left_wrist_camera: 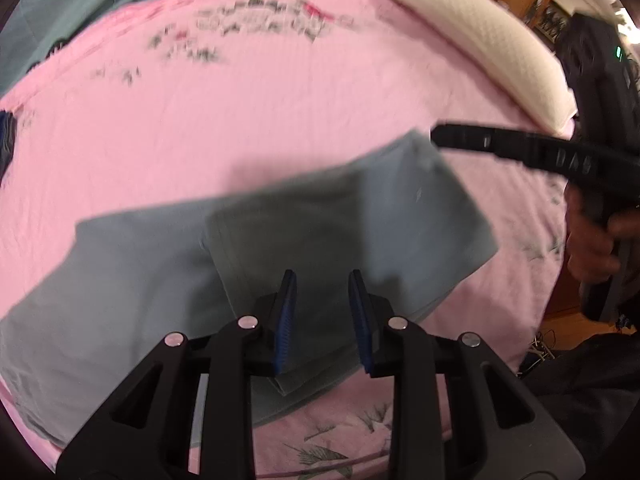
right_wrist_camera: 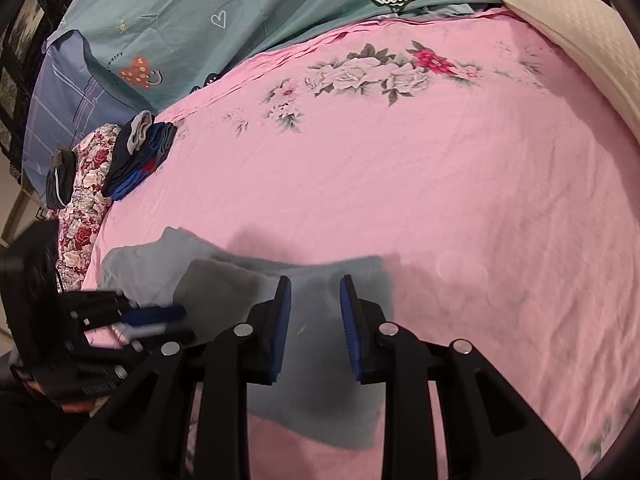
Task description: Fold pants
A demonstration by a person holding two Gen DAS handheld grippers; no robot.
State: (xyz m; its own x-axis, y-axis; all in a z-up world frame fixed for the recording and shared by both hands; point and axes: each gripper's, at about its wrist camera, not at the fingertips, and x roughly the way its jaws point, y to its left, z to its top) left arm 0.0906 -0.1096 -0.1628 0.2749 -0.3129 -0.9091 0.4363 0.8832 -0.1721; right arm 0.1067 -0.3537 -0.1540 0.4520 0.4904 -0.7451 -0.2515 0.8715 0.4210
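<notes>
Grey pants lie partly folded on the pink floral bedsheet, with one part laid over the rest. My left gripper is open and empty just above the pants' near edge. My right gripper is open and empty above the pants' right end. The right gripper shows in the left wrist view by the pants' far right corner. The left gripper shows in the right wrist view, blurred, at the pants' left side.
A cream pillow lies at the bed's right edge. A teal patterned duvet lies at the far side. A stack of folded dark clothes and a floral cloth sit at the left.
</notes>
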